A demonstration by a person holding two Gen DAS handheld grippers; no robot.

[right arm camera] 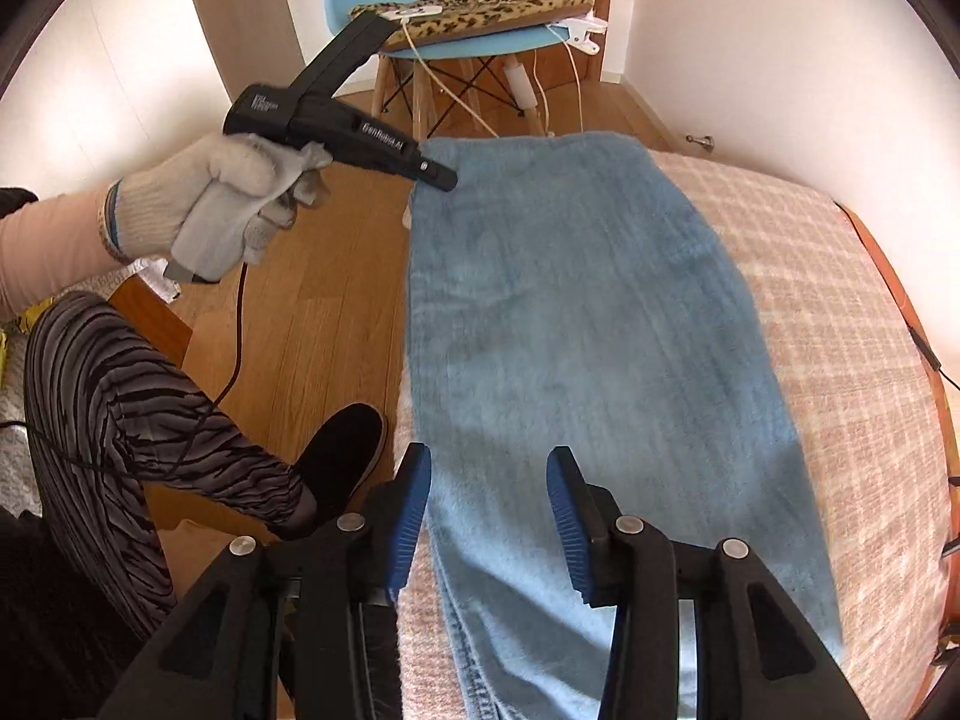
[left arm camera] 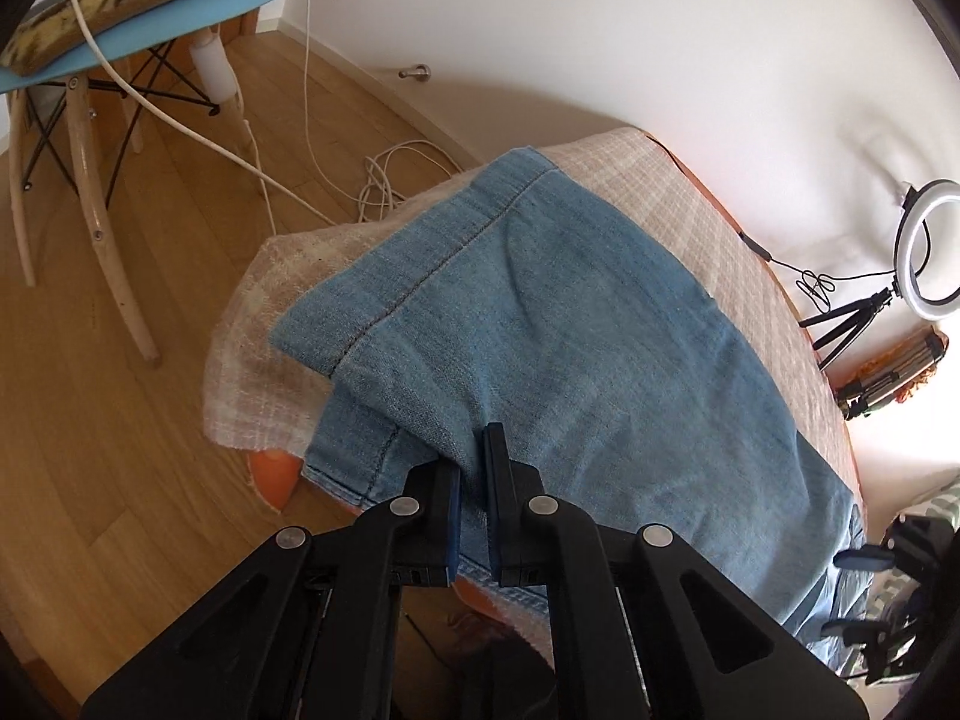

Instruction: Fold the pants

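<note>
While the jeans (right arm camera: pixel 576 324) lie lengthwise along the near side of a round table under a checked cloth (right arm camera: pixel 840 324), their long edge runs almost flush with the table's rim and the hem end overhangs the far corner of the cloth. In the left wrist view the left gripper (left arm camera: pixel 474 468) is clamped on a fold of denim just behind the stitched hem (left arm camera: pixel 420 282), the upper layer lifted a little above the lower hem that droops past the orange table edge (left arm camera: pixel 276 474). Seen from the right wrist view, that same tool is held by a white-gloved hand (right arm camera: pixel 222 210) at the hem corner, out over the wood floor (right arm camera: pixel 324 312). The right gripper (right arm camera: pixel 489 510) hovers spread wide above the denim at the near end, its blue pads (right arm camera: pixel 414 516) on either side of the fabric's left portion, gripping nothing. To the right of the jeans, a broad band of bare cloth stretches to the table's far rim. Beyond the hem stands a blue chair (right arm camera: pixel 420 18) with a leopard-print cushion, white cables (left arm camera: pixel 384 180) trailing on the floor beside it. A ring light (left arm camera: pixel 924 246) stands by the wall.
</note>
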